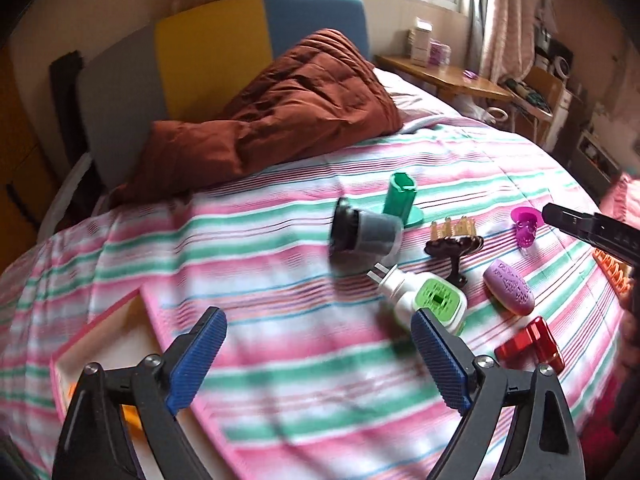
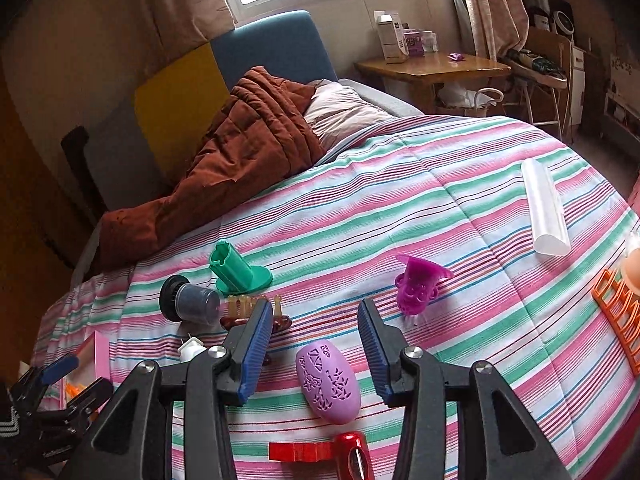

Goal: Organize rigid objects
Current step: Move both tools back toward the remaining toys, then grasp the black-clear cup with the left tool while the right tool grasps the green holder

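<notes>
Rigid objects lie on the striped bedspread. My left gripper (image 1: 318, 322) is open and empty above the bed, with the white-and-green plug-in device (image 1: 424, 300) by its right finger. A pink-rimmed box (image 1: 120, 344) lies at its left. My right gripper (image 2: 314, 312) is open and empty, hovering over the lilac oval piece (image 2: 328, 384); that piece also shows in the left wrist view (image 1: 509, 287). A red metal piece (image 2: 332, 454) lies nearest, under the gripper body. A magenta funnel piece (image 2: 418, 286), green stand (image 2: 236, 268) and dark jar (image 2: 188, 300) lie beyond.
A brown comb-like brush (image 1: 454, 242) lies beside the jar. A white tube (image 2: 546, 212) and an orange rack (image 2: 620, 312) lie at the right. A rust-brown quilt (image 1: 272, 112) is piled at the headboard. A wooden side table (image 2: 432, 66) stands beyond the bed.
</notes>
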A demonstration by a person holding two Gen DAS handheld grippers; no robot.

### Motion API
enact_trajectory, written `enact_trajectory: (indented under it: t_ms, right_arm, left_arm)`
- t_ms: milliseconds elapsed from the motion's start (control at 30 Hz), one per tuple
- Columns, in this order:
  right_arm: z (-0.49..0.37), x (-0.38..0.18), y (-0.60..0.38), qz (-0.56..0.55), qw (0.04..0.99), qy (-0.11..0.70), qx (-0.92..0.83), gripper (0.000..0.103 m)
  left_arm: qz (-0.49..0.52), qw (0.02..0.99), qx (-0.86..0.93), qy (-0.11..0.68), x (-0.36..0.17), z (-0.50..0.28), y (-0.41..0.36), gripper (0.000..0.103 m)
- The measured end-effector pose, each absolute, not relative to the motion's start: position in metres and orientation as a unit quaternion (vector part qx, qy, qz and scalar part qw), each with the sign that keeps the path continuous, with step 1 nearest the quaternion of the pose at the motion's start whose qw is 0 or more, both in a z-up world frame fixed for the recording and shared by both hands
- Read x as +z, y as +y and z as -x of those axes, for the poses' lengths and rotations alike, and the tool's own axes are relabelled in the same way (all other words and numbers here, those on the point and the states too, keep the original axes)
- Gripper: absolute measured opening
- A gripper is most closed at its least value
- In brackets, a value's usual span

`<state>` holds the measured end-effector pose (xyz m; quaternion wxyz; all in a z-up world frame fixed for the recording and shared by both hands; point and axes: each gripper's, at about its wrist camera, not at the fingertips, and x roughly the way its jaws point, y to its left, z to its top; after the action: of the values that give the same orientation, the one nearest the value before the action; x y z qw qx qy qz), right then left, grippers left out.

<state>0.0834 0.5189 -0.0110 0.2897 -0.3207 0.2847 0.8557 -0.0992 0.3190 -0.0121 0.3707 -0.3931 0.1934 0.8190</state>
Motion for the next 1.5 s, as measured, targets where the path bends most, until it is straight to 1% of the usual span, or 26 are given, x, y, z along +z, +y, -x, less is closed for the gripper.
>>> enact_trajectory:
  t_ms: [33,167,300,667,700,767,900,1033,1267,1400,1500]
  right_arm:
    - [-0.084,-0.011,0.519,0.32,0.289,0.287,0.855,0.044]
    - [-0.083,-0.011,0.521,0.318,0.283,0.296,0.855,0.045]
    - [-0.08,-0.014,0.523,0.322,0.271,0.306,0.854,0.045]
    - [-0.078,-0.016,0.522,0.324,0.248,0.327,0.853,0.045]
    - [-0.077,-0.016,0.521,0.324,0.247,0.327,0.852,0.045]
    - [-0.077,-0.016,0.521,0.325,0.25,0.324,0.853,0.045]
    - [-0.077,-0.019,0.521,0.329,0.251,0.325,0.85,0.045]
    - [-0.075,-0.02,0.52,0.334,0.252,0.32,0.85,0.045]
    - [-0.07,-0.022,0.51,0.348,0.253,0.295,0.853,0.045]
    - [-0.066,-0.015,0.499,0.339,0.241,0.268,0.869,0.045]
    - [-0.053,-0.009,0.49,0.342,0.212,0.262,0.877,0.045]
  left_arm:
    - [0.396,0.376,0.814,0.198,-0.016,0.104,0.33,0.099]
    - [0.411,0.39,0.798,0.203,-0.028,0.125,0.361,0.099]
    - [0.42,0.391,0.792,0.209,-0.039,0.14,0.384,0.103]
    - [0.426,0.387,0.777,0.254,-0.069,0.158,0.429,0.103]
    - [0.42,0.383,0.78,0.261,-0.071,0.16,0.431,0.1]
    - [0.424,0.394,0.772,0.261,-0.076,0.163,0.433,0.065]
    - [0.414,0.398,0.781,0.245,-0.075,0.162,0.419,0.064]
    - [0.401,0.392,0.803,0.201,-0.055,0.156,0.386,0.064]
    - [0.373,0.373,0.833,0.164,-0.021,0.121,0.319,0.064]
    - [0.369,0.367,0.842,0.142,-0.011,0.097,0.279,0.064]
    - [0.373,0.364,0.845,0.122,-0.007,0.084,0.25,0.064]
